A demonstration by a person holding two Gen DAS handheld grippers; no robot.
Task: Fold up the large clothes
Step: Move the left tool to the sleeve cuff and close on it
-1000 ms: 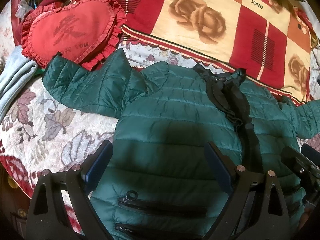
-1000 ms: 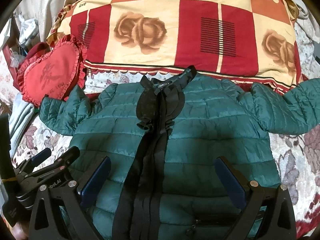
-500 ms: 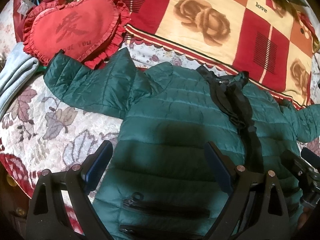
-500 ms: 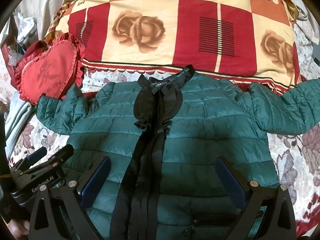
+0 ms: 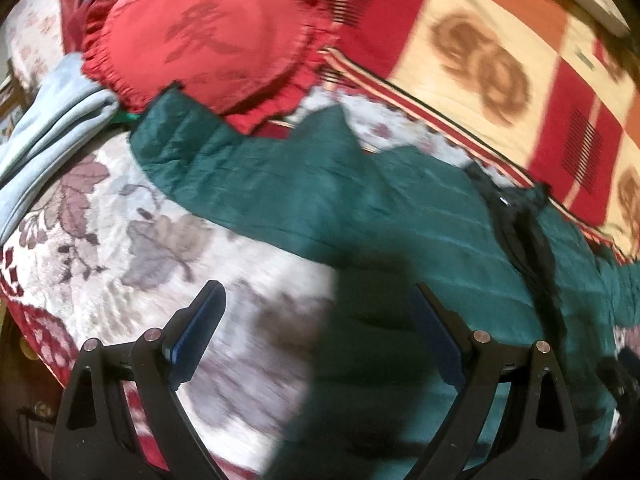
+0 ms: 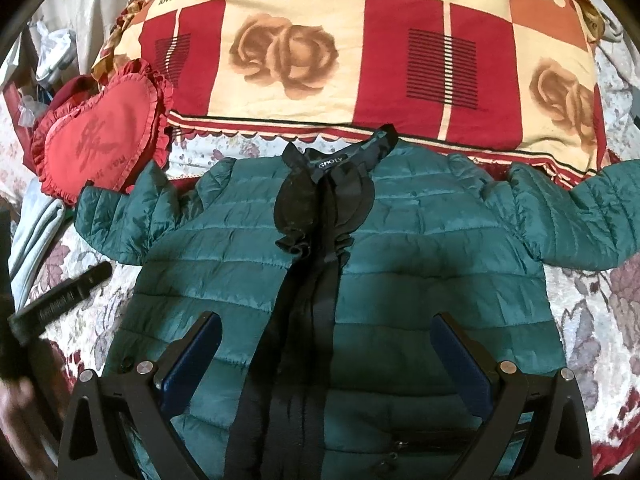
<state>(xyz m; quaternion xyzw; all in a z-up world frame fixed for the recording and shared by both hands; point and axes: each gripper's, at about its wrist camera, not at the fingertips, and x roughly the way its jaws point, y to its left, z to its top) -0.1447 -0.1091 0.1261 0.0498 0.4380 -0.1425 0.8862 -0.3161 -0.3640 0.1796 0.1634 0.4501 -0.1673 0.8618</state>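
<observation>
From the left wrist view, blurred, the left gripper (image 5: 316, 324) hangs spread wide and empty over the green jacket's (image 5: 400, 216) side edge, floral bedspread (image 5: 120, 248) open beneath; its sleeve seems to reach the heart cushion (image 5: 200, 36). From the right wrist view, the right gripper (image 6: 326, 348) gapes empty above the flat jacket's black zip placket (image 6: 308, 300), collar near the rose blanket (image 6: 360, 40).
</observation>
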